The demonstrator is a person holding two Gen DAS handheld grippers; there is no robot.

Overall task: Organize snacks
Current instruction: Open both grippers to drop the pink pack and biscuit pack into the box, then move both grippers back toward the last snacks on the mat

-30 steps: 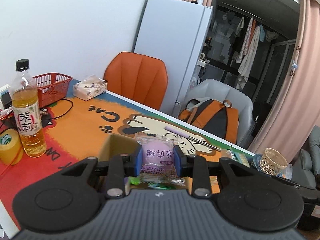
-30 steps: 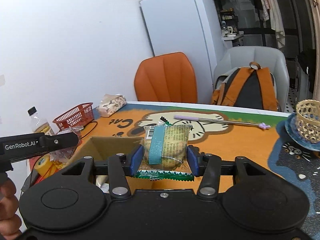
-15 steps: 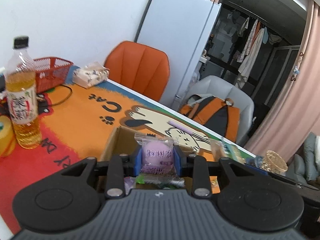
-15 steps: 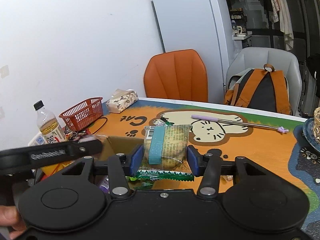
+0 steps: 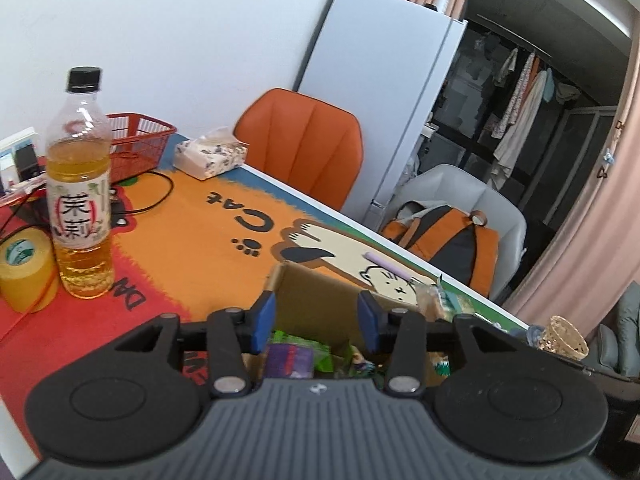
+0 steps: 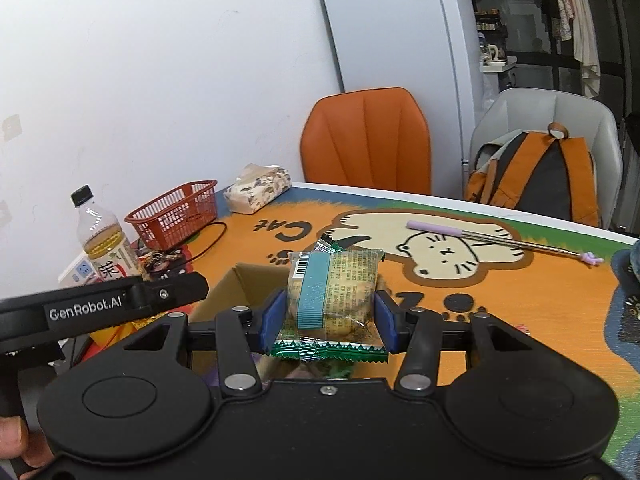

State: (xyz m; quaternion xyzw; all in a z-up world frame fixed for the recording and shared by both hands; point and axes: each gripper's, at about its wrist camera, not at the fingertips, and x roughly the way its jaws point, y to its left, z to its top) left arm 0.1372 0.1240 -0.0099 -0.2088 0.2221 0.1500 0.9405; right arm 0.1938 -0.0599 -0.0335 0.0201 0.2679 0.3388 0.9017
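My left gripper (image 5: 316, 322) is open and empty, hovering over an open cardboard box (image 5: 316, 292) on the cat-print table mat. Inside the box lie several snack packets, among them a purple one (image 5: 289, 359) and a green one (image 5: 320, 354). My right gripper (image 6: 327, 315) is shut on a green-edged clear snack packet (image 6: 332, 300) with a teal band, held above the same box (image 6: 244, 286). The left gripper's body (image 6: 104, 306) shows at the left of the right wrist view.
A tea bottle (image 5: 79, 208), a yellow tape roll (image 5: 24, 268), a red basket (image 5: 132, 144) and a tissue pack (image 5: 210, 154) stand on the table's left and far side. A purple-handled stick (image 6: 492, 236) lies on the mat. An orange chair (image 6: 366, 140) and a backpack (image 6: 536, 176) are behind.
My left gripper opened and the pink-purple packet it held dropped into the box. The right gripper still holds its packet and has moved closer over the box.
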